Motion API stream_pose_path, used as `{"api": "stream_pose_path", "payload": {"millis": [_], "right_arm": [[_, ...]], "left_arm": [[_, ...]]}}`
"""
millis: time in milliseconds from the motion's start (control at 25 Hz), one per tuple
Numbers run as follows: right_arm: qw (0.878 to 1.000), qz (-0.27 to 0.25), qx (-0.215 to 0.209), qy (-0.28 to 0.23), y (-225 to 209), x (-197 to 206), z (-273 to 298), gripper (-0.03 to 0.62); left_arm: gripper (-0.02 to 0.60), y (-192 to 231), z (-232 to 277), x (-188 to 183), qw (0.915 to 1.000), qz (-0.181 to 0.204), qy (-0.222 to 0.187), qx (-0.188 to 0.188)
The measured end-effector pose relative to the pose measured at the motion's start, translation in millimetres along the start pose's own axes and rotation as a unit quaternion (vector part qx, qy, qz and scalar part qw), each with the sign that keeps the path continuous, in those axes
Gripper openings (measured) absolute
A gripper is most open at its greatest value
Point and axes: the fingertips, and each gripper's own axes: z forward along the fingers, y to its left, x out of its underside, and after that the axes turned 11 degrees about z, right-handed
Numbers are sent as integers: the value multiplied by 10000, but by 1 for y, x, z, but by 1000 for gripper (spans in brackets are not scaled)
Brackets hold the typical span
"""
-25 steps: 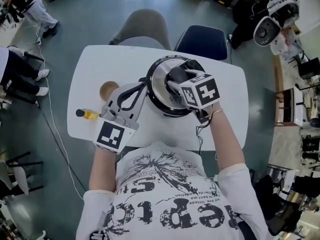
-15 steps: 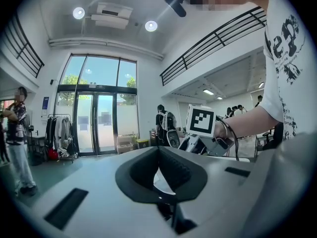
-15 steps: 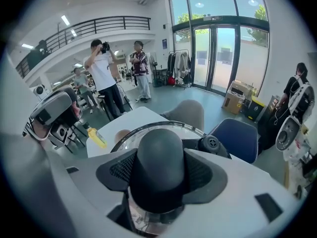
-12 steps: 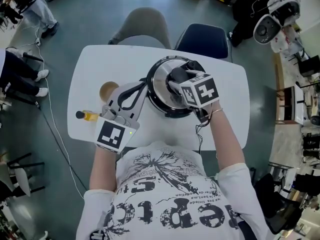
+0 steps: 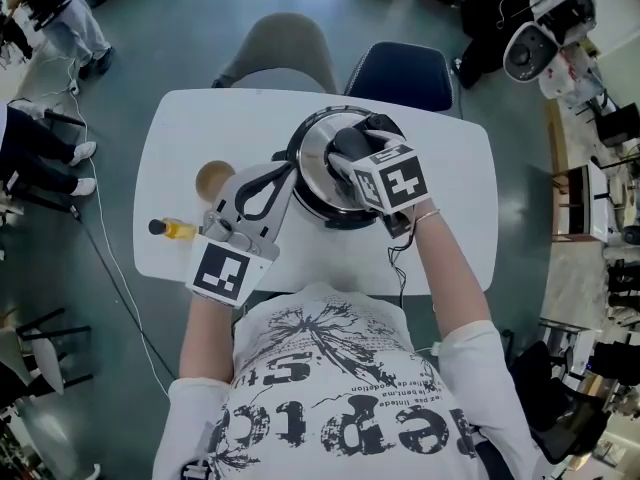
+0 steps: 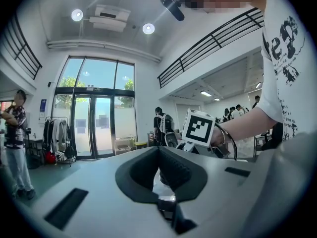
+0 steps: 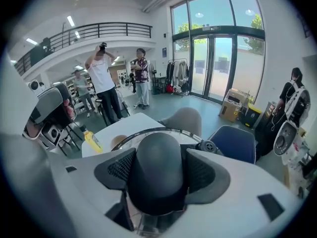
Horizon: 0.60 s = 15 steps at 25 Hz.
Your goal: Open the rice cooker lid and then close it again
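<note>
A steel rice cooker (image 5: pixel 308 200) stands mid-table with its shiny lid (image 5: pixel 316 154) on. The lid's black knob (image 7: pixel 157 166) fills the gap between my right gripper's (image 7: pixel 158 177) pads. Those jaws are opening slightly, while both pads still touch the knob. From above, the right gripper (image 5: pixel 352 154) reaches down over the lid's middle. My left gripper (image 5: pixel 288 174) lies level against the cooker's left side. Its jaws stand nearly together with a bit of shiny metal (image 6: pixel 161 183) between the pads.
A white table (image 5: pixel 180 133) carries a round brown cup (image 5: pixel 212 180) and a small yellow bottle (image 5: pixel 172 229) at its left. A grey chair (image 5: pixel 285 53) and a blue chair (image 5: pixel 405 78) stand behind it. A cable (image 5: pixel 398 268) runs off the near edge.
Both grippers keep their places on the cooker. Only the head view has shifted a little, so everything sits slightly higher in it.
</note>
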Motion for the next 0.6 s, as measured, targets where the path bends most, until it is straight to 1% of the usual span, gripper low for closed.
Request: {"api": "stream_pose_path", "payload": {"millis": [80,160,280,400,480,600], "right_arm": [[9993,14,-134,-342,2,-6,-4,330],[9965,50,-322,-776,6,-14,-13,347],[9896,-56,-322,-1403,6,-23,-35,328],[9816,-213,-256,-1878,6,-28,-59,236],[9765,-273,-218,-2129,6,-29,-75,213],[9672,-392,-157,-2503,8,-26,-100,150]], "left_arm": [[14,-2,1,-2,10000,0,-10,-30],[14,-6,-1,-4,10000,-11,-20,-61],[14,-13,-6,-8,10000,26,-8,-87],[14,-19,-8,-15,9999,80,-35,-138],[14,-23,-10,-22,9998,74,-88,-179],[14,-32,-12,-33,9996,101,-166,-225]]}}
